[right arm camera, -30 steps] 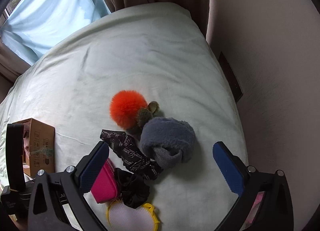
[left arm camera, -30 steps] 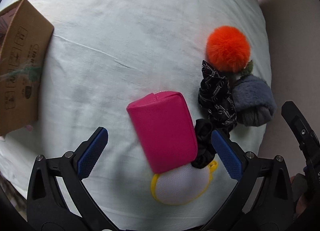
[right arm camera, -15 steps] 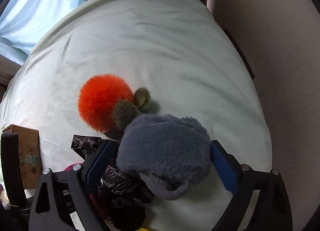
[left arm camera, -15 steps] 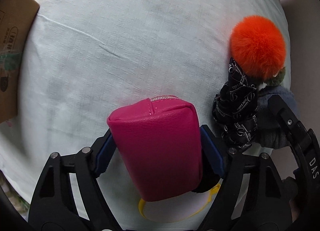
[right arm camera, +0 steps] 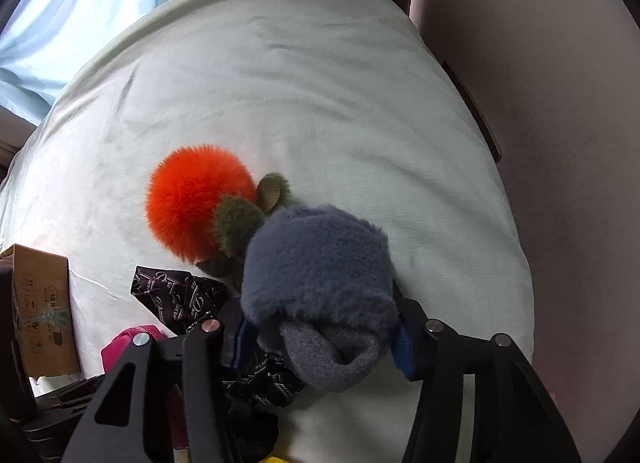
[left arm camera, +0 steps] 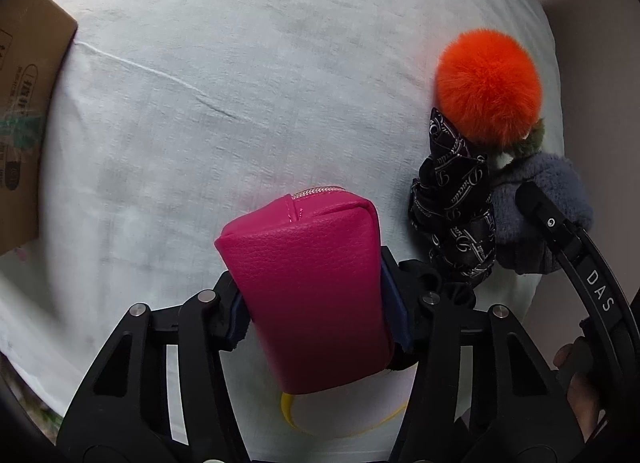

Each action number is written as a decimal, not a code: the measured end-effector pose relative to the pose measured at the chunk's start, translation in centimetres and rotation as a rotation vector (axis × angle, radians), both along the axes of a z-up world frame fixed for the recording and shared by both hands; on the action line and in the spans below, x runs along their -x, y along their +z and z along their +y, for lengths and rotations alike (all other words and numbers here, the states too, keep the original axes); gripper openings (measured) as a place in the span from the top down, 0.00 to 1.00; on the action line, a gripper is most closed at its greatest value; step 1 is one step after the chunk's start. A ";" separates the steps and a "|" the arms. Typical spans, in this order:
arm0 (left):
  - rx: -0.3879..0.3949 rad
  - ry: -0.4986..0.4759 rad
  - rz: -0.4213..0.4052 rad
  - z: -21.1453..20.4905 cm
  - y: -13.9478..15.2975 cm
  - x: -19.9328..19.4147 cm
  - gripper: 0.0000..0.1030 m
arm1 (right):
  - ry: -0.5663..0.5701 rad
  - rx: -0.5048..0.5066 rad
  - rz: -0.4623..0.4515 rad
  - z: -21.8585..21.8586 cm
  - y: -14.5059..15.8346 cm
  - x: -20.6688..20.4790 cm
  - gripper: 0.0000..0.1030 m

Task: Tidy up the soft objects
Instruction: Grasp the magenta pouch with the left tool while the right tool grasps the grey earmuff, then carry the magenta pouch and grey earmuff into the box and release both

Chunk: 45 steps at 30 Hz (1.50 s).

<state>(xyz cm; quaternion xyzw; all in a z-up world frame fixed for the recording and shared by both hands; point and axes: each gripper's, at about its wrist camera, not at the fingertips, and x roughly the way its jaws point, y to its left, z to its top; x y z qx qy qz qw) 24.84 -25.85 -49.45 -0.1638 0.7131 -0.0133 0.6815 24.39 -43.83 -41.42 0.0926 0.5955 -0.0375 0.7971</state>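
Note:
My left gripper (left arm camera: 316, 303) is shut on a pink zip pouch (left arm camera: 312, 287), which lies over a white round pad with a yellow rim (left arm camera: 344, 411). My right gripper (right arm camera: 320, 327) is shut on a grey-blue fluffy sock bundle (right arm camera: 316, 267), also visible in the left wrist view (left arm camera: 540, 215). An orange pompom with olive leaves (right arm camera: 196, 203) lies just beyond it, also seen from the left wrist (left arm camera: 488, 83). A black printed scrunchie (left arm camera: 456, 215) lies between the pouch and the sock bundle, and a black scrunchie (left arm camera: 456, 291) sits beside it.
Everything lies on a pale green bedsheet (left arm camera: 240, 83). A cardboard box (left arm camera: 24, 111) stands at the left edge, also in the right wrist view (right arm camera: 44, 311). A beige wall (right arm camera: 560, 143) runs along the bed's right side. Curtains (right arm camera: 60, 3) hang at the far end.
Both grippers moved down and forward from open above the pile. The left closed on the pink pouch. The right closed on the grey-blue sock bundle.

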 end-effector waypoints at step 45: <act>0.067 -0.001 -0.514 26.7 32.8 7.3 0.56 | 0.087 -0.057 -0.391 27.1 29.2 11.2 0.54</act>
